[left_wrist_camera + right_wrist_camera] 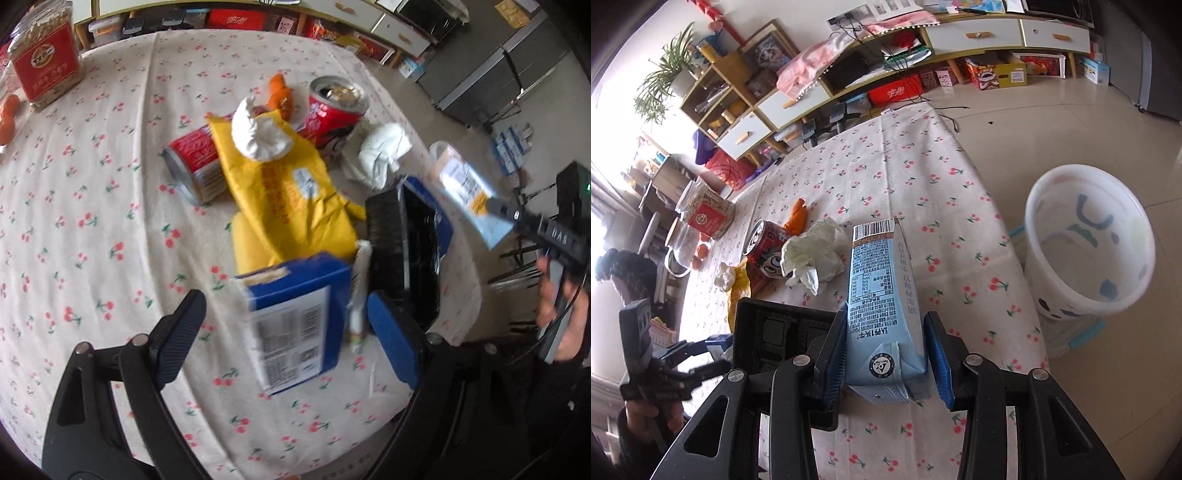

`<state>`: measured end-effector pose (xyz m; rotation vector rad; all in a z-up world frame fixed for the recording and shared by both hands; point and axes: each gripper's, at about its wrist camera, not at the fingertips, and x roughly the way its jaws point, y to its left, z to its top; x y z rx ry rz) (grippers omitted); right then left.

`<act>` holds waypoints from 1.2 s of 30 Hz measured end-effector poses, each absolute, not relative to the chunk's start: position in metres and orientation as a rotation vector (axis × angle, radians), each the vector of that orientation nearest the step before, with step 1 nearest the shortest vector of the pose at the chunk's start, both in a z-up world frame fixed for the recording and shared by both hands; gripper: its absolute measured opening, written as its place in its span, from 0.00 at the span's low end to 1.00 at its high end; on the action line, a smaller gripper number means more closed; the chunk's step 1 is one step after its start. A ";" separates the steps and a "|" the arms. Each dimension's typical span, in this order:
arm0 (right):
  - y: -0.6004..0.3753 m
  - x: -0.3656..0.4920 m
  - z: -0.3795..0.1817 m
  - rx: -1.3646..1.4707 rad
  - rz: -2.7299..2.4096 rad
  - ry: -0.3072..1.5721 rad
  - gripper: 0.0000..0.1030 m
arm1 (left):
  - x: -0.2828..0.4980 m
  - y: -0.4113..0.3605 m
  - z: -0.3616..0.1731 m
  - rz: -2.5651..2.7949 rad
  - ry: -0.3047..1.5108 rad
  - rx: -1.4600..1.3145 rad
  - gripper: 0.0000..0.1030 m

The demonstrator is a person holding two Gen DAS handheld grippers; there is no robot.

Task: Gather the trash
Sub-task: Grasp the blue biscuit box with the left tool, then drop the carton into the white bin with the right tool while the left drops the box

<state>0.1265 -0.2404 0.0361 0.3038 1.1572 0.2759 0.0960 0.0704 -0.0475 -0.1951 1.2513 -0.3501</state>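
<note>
Right wrist view takes in the table (905,177) under its cherry-print cloth, with a white bin (1089,254) standing on the floor just past its right edge; I cannot make out anything inside. Left of the carton, a black tray (768,332) lies close by. Farther left, crumpled tissue (812,251) rests against a dented red can (764,247). The right gripper (886,354) holds a pale blue milk carton (879,295), printed side up, pinched between both pads. In the left wrist view, the left gripper (284,325) spreads wide around a blue box (295,317), its torn edge showing, beside a yellow bag (288,192).
</note>
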 end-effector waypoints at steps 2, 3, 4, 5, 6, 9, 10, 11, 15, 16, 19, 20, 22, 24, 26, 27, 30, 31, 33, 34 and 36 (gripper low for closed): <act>-0.244 0.123 0.036 0.310 0.270 1.156 0.41 | 0.096 0.065 -0.048 -0.364 1.255 -0.178 0.82; -0.245 0.122 0.036 0.313 0.267 1.156 0.41 | 0.094 0.061 -0.050 -0.377 1.263 -0.172 0.81; -0.246 0.121 0.035 0.318 0.264 1.156 0.41 | 0.092 0.059 -0.053 -0.382 1.276 -0.171 0.81; -0.247 0.120 0.035 0.321 0.262 1.156 0.41 | 0.090 0.059 -0.057 -0.379 1.295 -0.166 0.81; -0.249 0.119 0.036 0.325 0.259 1.155 0.41 | 0.087 0.060 -0.061 -0.377 1.310 -0.153 0.81; -0.253 0.115 0.035 0.323 0.253 1.153 0.41 | 0.078 0.057 -0.066 -0.364 1.329 -0.113 0.81; -0.253 0.113 0.035 0.317 0.251 1.153 0.41 | 0.076 0.056 -0.068 -0.364 1.333 -0.101 0.81; -0.254 0.113 0.035 0.313 0.248 1.154 0.41 | 0.074 0.055 -0.071 -0.357 1.334 -0.088 0.81; -0.256 0.110 0.032 0.314 0.245 1.159 0.41 | 0.068 0.052 -0.077 -0.320 1.323 -0.046 0.61; -0.256 0.110 0.033 0.315 0.243 1.158 0.41 | 0.069 0.052 -0.080 -0.315 1.322 -0.050 0.61; -0.259 0.109 0.035 0.331 0.247 1.148 0.41 | 0.064 0.059 -0.073 -0.285 1.280 -0.057 0.60; -0.260 0.108 0.036 0.335 0.248 1.144 0.41 | 0.063 0.062 -0.068 -0.275 1.260 -0.058 0.60; -0.263 0.107 0.039 0.337 0.250 1.131 0.41 | 0.060 0.072 -0.057 -0.254 1.220 -0.078 0.60; -0.266 0.108 0.043 0.347 0.249 1.119 0.41 | 0.058 0.084 -0.043 -0.225 1.175 -0.110 0.60; -0.276 0.108 0.048 0.368 0.241 1.100 0.41 | 0.056 0.094 -0.032 -0.202 1.135 -0.121 0.60; -0.280 0.109 0.050 0.373 0.234 1.092 0.41 | 0.057 0.098 -0.024 -0.192 1.114 -0.124 0.60; -0.298 0.111 0.060 0.378 0.192 1.054 0.41 | 0.064 0.095 -0.012 -0.200 1.094 -0.134 0.60; -0.307 0.110 0.063 0.388 0.176 1.041 0.41 | 0.068 0.087 -0.008 -0.209 1.091 -0.132 0.60; -0.322 0.110 0.066 0.408 0.147 1.021 0.41 | 0.075 0.070 -0.002 -0.232 1.084 -0.115 0.60; -0.332 0.109 0.067 0.420 0.129 1.013 0.41 | 0.079 0.057 0.002 -0.252 1.080 -0.102 0.60; -0.352 0.108 0.067 0.440 0.088 1.000 0.41 | 0.086 0.027 0.008 -0.301 1.073 -0.072 0.60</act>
